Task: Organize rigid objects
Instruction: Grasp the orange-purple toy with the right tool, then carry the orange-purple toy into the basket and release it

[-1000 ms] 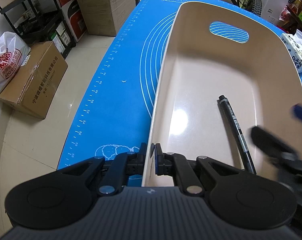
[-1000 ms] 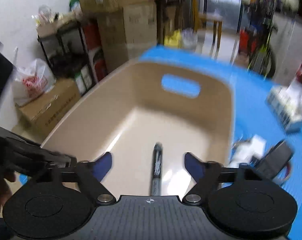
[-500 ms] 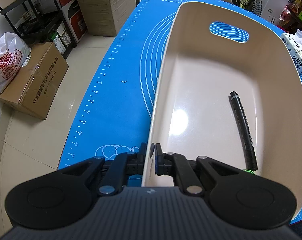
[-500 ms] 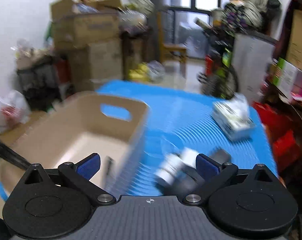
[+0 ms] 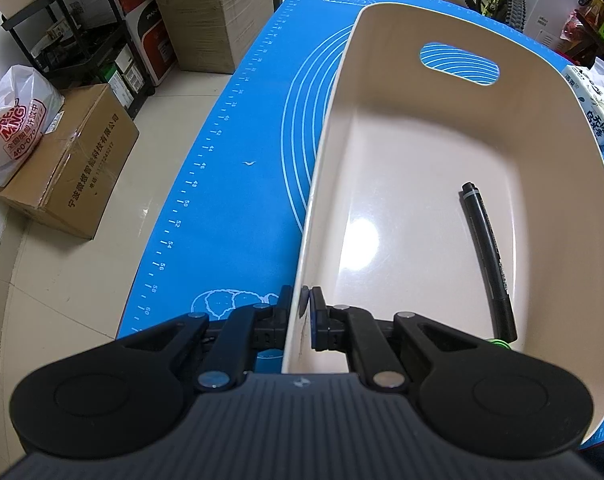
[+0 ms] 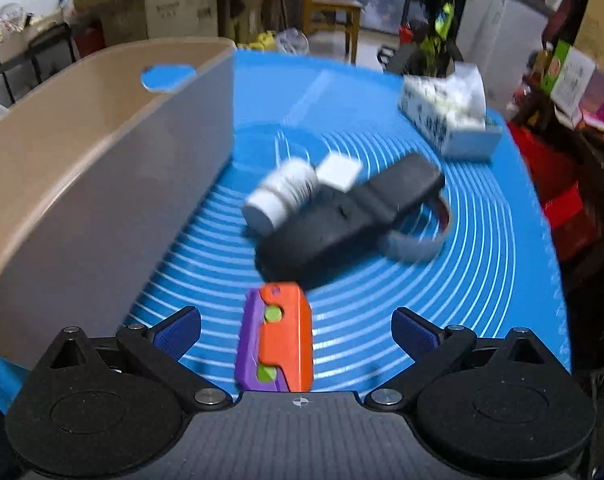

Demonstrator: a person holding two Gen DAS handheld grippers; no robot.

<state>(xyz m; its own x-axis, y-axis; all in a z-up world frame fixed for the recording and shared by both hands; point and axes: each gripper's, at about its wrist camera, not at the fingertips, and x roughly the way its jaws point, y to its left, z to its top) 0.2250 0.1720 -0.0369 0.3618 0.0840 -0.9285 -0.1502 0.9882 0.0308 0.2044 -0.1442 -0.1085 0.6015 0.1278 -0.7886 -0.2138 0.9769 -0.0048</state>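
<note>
On the tabletop, we hold the bin [image 5: 558, 184] wall clamped in the left gripper [image 5: 305, 307] jaws, marker [image 5: 488, 258] inside, while the right gripper [image 6: 296, 330], jaws spread, likely next closes on the orange-purple toy [image 6: 276, 340].

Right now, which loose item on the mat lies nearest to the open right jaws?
The orange-and-purple block, directly between them; the white bottle and black case lie farther ahead.

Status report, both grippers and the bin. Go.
Left gripper shut on bin wall. Right gripper open over orange-purple toy. Marker in bin. Nothing blocking the toy.
</note>
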